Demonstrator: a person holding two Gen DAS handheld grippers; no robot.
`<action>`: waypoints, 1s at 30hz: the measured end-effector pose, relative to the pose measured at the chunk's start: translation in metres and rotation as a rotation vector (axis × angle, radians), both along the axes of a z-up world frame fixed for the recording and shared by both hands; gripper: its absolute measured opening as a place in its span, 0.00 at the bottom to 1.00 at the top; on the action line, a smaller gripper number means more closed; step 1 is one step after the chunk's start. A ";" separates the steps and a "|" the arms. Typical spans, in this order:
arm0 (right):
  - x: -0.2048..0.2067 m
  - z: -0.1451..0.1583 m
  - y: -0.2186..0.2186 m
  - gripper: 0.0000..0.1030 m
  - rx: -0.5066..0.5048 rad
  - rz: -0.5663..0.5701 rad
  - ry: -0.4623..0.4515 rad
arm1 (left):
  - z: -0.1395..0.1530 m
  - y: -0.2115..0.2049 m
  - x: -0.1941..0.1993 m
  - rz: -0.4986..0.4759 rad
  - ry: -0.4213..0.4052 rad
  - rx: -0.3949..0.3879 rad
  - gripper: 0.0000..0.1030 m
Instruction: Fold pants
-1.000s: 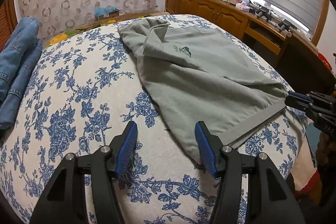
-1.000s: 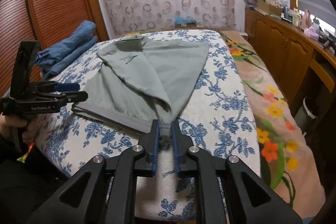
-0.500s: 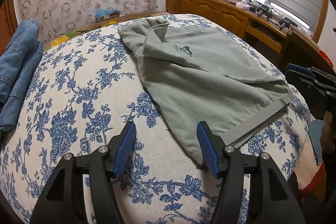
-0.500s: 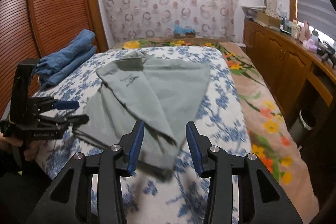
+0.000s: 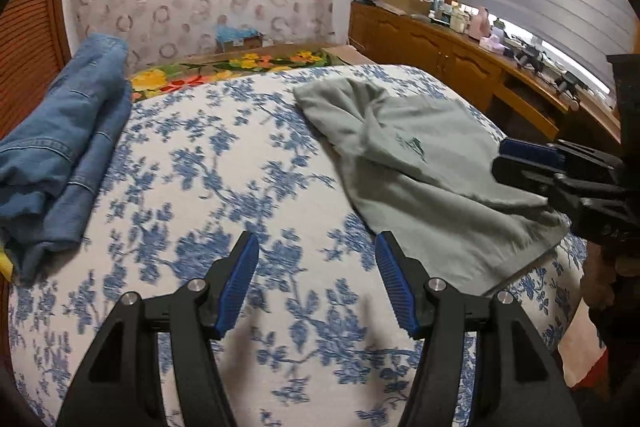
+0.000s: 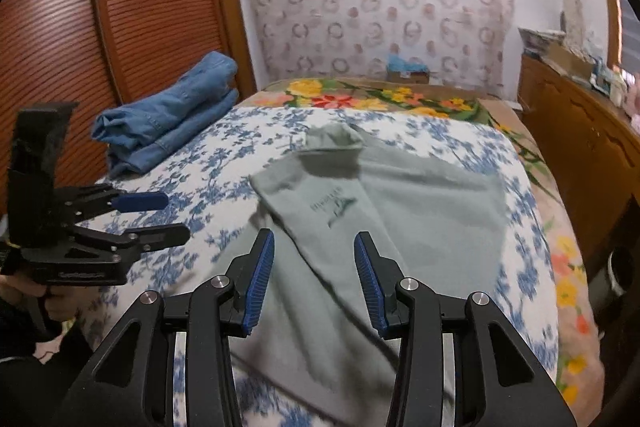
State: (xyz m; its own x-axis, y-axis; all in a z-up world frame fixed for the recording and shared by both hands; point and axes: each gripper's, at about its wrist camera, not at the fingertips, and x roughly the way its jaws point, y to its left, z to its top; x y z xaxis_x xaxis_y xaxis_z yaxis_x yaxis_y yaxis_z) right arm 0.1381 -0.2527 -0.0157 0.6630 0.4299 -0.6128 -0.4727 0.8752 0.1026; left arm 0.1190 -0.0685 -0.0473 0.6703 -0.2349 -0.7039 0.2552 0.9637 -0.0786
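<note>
On the floral bedspread [image 6: 224, 163], the grey-green pants [image 6: 420, 211] lie partly folded (further folds remain). Left gripper [image 5: 316, 279] and right gripper [image 6: 314, 279] hover, jaws wide apart, holding nothing.

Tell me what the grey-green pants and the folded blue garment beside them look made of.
The grey-green pants with a small dark printed logo look like soft matte knit, perhaps cotton jersey: they drape in loose, rounded folds. The folded blue garment looks like denim: stiffer bulk, faded blue, visible stitched seams. Neither is certain from sight alone.
</note>
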 end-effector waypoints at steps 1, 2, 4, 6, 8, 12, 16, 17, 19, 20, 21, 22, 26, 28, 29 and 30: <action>0.003 0.000 0.005 0.41 -0.003 0.007 0.002 | 0.000 0.002 0.001 0.004 -0.002 0.001 0.58; 0.008 -0.001 0.012 0.41 -0.006 0.015 0.006 | 0.001 0.003 0.002 0.009 -0.003 0.004 0.59; 0.015 -0.004 0.022 0.41 -0.012 0.032 0.015 | 0.002 0.007 0.003 0.013 -0.004 0.002 0.59; 0.022 -0.005 0.032 0.41 -0.023 0.048 0.018 | 0.003 0.011 0.005 0.023 -0.004 -0.003 0.59; 0.028 -0.008 0.041 0.40 -0.038 0.068 0.019 | 0.004 0.014 0.005 0.031 -0.008 -0.003 0.59; 0.036 -0.014 0.059 0.35 -0.080 0.093 0.018 | 0.005 0.022 0.005 0.049 -0.012 -0.006 0.59; 0.043 -0.017 0.070 0.34 -0.113 0.109 0.017 | 0.004 0.027 0.007 0.062 -0.008 -0.010 0.59; 0.044 -0.018 0.073 0.34 -0.119 0.111 0.018 | 0.003 0.029 0.008 0.064 -0.005 -0.013 0.58; 0.047 -0.020 0.078 0.30 -0.150 0.110 0.015 | 0.001 0.030 0.008 0.067 -0.002 -0.016 0.59; 0.049 -0.022 0.081 0.26 -0.170 0.108 0.011 | 0.000 0.029 0.008 0.069 0.000 -0.018 0.59; 0.050 -0.022 0.081 0.16 -0.187 0.098 -0.003 | -0.001 0.029 0.008 0.071 0.004 -0.019 0.59; 0.050 -0.021 0.080 0.07 -0.189 0.089 -0.024 | -0.003 0.028 0.009 0.066 0.007 -0.023 0.59; 0.051 -0.013 0.068 0.03 -0.155 0.071 -0.035 | -0.006 0.021 0.009 0.054 0.010 -0.023 0.59; 0.052 -0.005 0.057 0.02 -0.133 0.052 -0.052 | -0.007 0.017 0.010 0.047 0.011 -0.025 0.59; 0.053 -0.002 0.051 0.02 -0.132 0.040 -0.061 | -0.007 0.017 0.010 0.043 0.012 -0.026 0.59; 0.054 0.001 0.047 0.02 -0.132 0.032 -0.068 | -0.008 0.013 0.011 0.036 0.013 -0.025 0.59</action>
